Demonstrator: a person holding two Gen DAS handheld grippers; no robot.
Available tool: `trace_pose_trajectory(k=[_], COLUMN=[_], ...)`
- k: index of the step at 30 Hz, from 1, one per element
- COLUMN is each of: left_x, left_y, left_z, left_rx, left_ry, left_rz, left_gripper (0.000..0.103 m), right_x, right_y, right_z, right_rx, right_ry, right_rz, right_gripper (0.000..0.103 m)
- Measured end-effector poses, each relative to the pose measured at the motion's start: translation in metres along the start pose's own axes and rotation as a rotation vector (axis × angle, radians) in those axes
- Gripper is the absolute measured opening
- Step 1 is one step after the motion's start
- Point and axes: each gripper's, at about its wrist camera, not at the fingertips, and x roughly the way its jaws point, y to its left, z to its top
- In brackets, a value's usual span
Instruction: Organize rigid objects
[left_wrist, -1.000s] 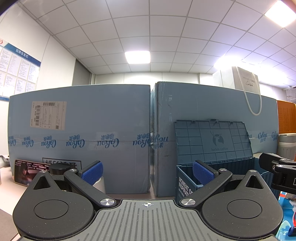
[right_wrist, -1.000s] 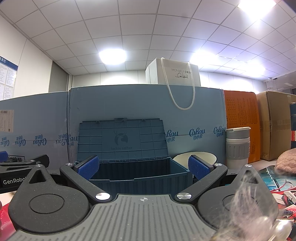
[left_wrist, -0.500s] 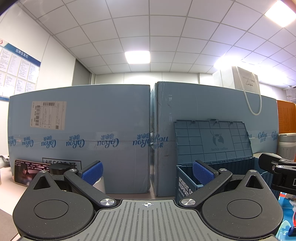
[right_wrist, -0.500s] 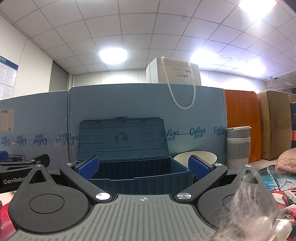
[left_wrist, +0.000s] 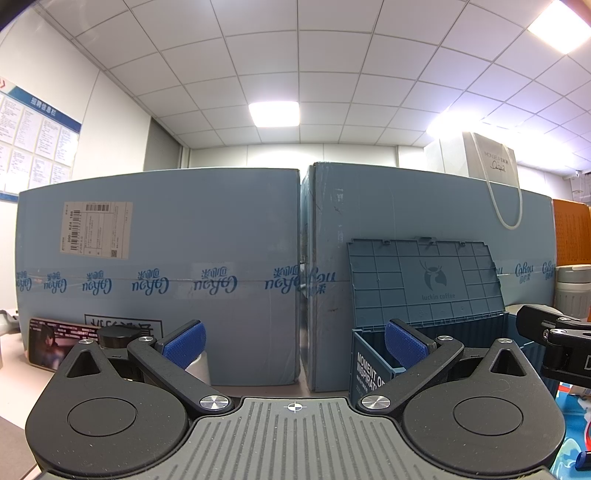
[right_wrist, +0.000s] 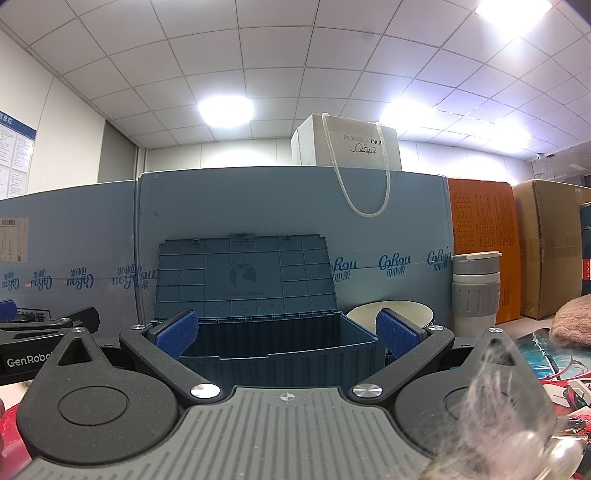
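Storage box (right_wrist: 280, 350), dark blue plastic, sits on the bench straight ahead of the right gripper (right_wrist: 286, 334), whose blue-padded fingers stand wide apart with nothing between them; the box's open mouth shows in the gap between the pads. Its ribbed lid (right_wrist: 243, 280), marked "luckin coffee", is raised upright and leans back against the cardboard behind.

In the left wrist view the same storage box (left_wrist: 373, 365) lies to the right of the left gripper (left_wrist: 293, 343), its near corner showing just behind the right pad. The left gripper is also spread wide and holds nothing. A black-capped jar (left_wrist: 118, 336) shows behind its left finger, and a printed card (left_wrist: 48, 341) stands further left against the cardboard.

Right of the box, a cream bowl (right_wrist: 391, 317) rests just beside it, and a grey lidded tumbler (right_wrist: 476, 291) stands upright beyond that. A pink knitted item (right_wrist: 574, 321) lies at the far right edge.

Behind everything, two large blue cartons (left_wrist: 159, 273) stand side by side as a wall, with a white paper bag (right_wrist: 347, 142) on top of the right one, and orange (right_wrist: 480, 240) and brown boxes (right_wrist: 550, 251) to the far right.
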Motion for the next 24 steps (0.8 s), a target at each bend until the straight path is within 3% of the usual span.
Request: trace_pose_trajectory(k=[24], left_x=[0.0], left_y=[-0.0003], left_z=[0.0001], left_rx=[0.006], left_ry=[0.002], left_rz=[-0.008], left_gripper=[0.103], right_x=[-0.0007], right_y=[-0.0002], right_z=[-0.0004], right_rx=[0.003], right_ry=[-0.004], right_rz=[0.001], right_gripper=[0.103])
